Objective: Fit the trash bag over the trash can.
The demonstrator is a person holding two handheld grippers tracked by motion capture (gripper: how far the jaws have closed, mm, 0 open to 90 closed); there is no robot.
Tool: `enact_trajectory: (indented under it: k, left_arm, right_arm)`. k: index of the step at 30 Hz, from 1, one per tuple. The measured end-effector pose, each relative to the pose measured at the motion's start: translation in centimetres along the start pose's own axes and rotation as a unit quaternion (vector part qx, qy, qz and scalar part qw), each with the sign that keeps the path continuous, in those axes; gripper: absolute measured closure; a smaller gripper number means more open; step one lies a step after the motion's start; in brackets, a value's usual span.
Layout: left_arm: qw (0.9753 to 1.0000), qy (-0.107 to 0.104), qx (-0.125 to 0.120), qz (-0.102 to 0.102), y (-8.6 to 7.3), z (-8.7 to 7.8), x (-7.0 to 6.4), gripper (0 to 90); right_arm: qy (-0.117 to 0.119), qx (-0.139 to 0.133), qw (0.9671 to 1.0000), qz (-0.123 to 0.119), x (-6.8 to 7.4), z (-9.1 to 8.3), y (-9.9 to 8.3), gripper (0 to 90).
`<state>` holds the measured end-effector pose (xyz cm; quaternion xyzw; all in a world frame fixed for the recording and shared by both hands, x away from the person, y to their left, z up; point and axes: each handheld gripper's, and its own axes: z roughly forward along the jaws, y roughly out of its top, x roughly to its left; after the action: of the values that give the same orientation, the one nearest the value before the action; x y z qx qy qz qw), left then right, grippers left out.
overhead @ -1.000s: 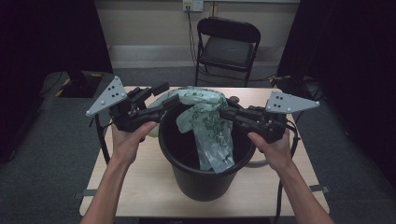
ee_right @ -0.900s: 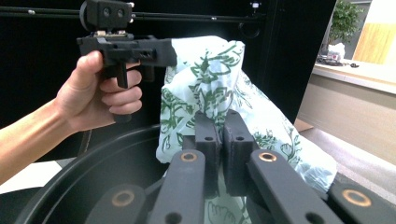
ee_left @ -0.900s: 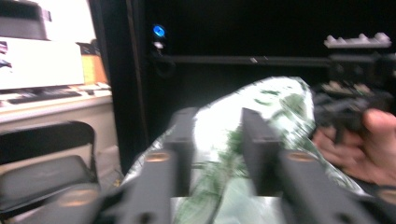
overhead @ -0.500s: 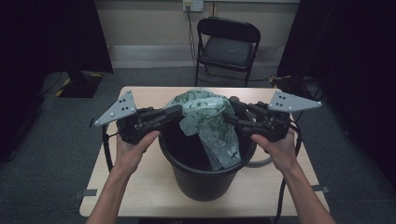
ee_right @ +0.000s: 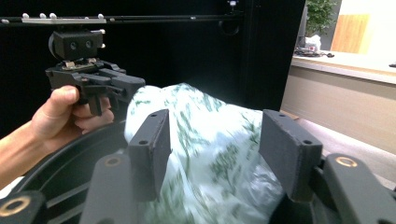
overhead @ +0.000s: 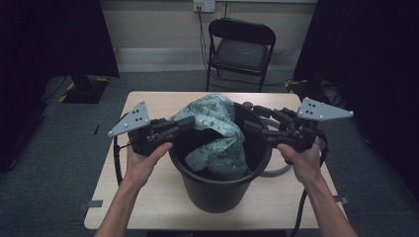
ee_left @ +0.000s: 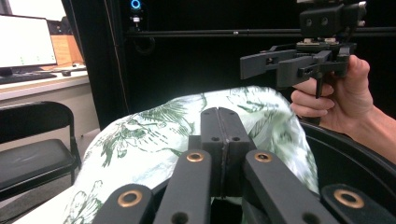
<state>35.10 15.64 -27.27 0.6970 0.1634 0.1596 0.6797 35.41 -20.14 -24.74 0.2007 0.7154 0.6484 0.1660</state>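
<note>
The table [overhead: 148,197] carried a black bucket [overhead: 217,190] at its middle, near the person's edge, with bare wood showing to the left, right and behind it. A metal folding chair [overhead: 240,47] stood on the floor beyond the far edge, well apart from the work. Inside the bucket sat a pale green bag with a leaf print [overhead: 217,131], bunched and billowing, its upper part rising above the back-left rim while the rest sagged down into the well. The front part of the bucket's inside stayed dark and open.

The left tool [overhead: 190,122] reached over the left rim, and in the left gripper view its jaws stood pressed together on a fold of the bag [ee_left: 154,140]. The right tool [overhead: 249,127] hung over the right rim; in the right gripper view its jaws were apart, with the bag [ee_right: 210,154] lying between and beyond them, and I could not tell whether they touched it.
</note>
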Motion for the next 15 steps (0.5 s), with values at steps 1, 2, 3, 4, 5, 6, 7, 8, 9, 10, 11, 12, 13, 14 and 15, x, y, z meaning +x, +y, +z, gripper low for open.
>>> enact_trajectory:
  k: [1, 2, 3, 4, 5, 6, 7, 8, 9, 10, 11, 12, 13, 14, 15]
  left_arm:
    - [1.0, 0.0, 0.0, 0.0, 0.0, 0.0, 0.0, 90.0]
    - [1.0, -0.002, 0.003, 0.006, 0.0, 0.1, -0.3, 90.0]
    - [1.0, -0.002, 0.003, 0.006, 0.0, 0.1, -0.3, 89.8]
    - [1.0, -0.006, 0.0, 0.004, 0.1, 0.0, -0.5, 87.9]
    - [1.0, -0.004, -0.005, 0.003, 0.2, -0.2, -0.5, 84.7]
    - [0.9999, -0.004, -0.009, 0.004, 0.3, -0.4, -0.6, 80.8]
    - [0.9999, -0.004, -0.009, 0.004, 0.3, -0.4, -0.6, 78.9]
    - [0.9998, 0.0, -0.017, 0.003, 0.7, -0.9, -0.6, 76.7]
    - [0.9998, 0.0, -0.018, 0.005, 0.9, -1.1, -0.5, 73.9]
    - [0.9997, 0.001, -0.022, 0.003, 1.0, -1.4, -0.5, 72.1]
    - [0.9997, 0.007, -0.024, 0.003, 1.2, -1.6, -0.4, 71.0]
    - [0.9997, 0.007, -0.024, 0.003, 1.2, -1.6, -0.4, 69.5]
    - [0.9996, 0.011, -0.025, 0.001, 1.2, -1.7, -0.2, 69.5]
    - [0.9995, 0.02, -0.026, -0.005, 1.0, -1.9, 0.4, 66.9]
    - [0.9993, 0.027, -0.022, -0.011, 0.7, -2.0, 0.7, 64.8]
  right_arm:
    - [0.0, 0.0, 1.0, 0.0, 0.0, 0.0, 0.0, 43.5]
    - [0.005, 0.005, 1.0, -0.003, 0.2, 0.4, 0.0, 43.4]
    - [0.005, 0.005, 1.0, -0.003, 0.2, 0.4, 0.0, 43.4]
    - [0.005, 0.009, 0.9999, -0.006, 0.3, 0.7, -0.1, 42.8]
    - [0.004, 0.012, 0.9999, -0.006, 0.4, 0.8, -0.2, 42.7]
    - [0.003, 0.013, 0.9999, -0.006, 0.4, 0.9, -0.3, 42.7]
    - [0.003, 0.013, 0.9999, -0.006, 0.4, 0.9, -0.3, 42.7]
    - [0.003, 0.014, 0.9999, -0.006, 0.3, 1.0, -0.4, 42.5]
    - [0.002, 0.014, 0.9999, -0.004, 0.2, 1.0, -0.5, 42.5]
    - [0.001, 0.012, 0.9999, -0.003, 0.2, 1.0, -0.5, 42.5]
    - [0.001, 0.012, 0.9999, -0.001, 0.1, 1.0, -0.5, 42.5]
    - [0.001, 0.012, 0.9999, -0.001, 0.1, 1.0, -0.5, 42.5]
    - [0.002, 0.011, 0.9999, -0.001, 0.1, 1.0, -0.5, 42.3]
    - [0.002, 0.012, 0.9999, 0.0, 0.2, 1.0, -0.5, 42.2]
    - [0.003, 0.014, 0.9999, -0.001, 0.2, 1.1, -0.5, 42.0]
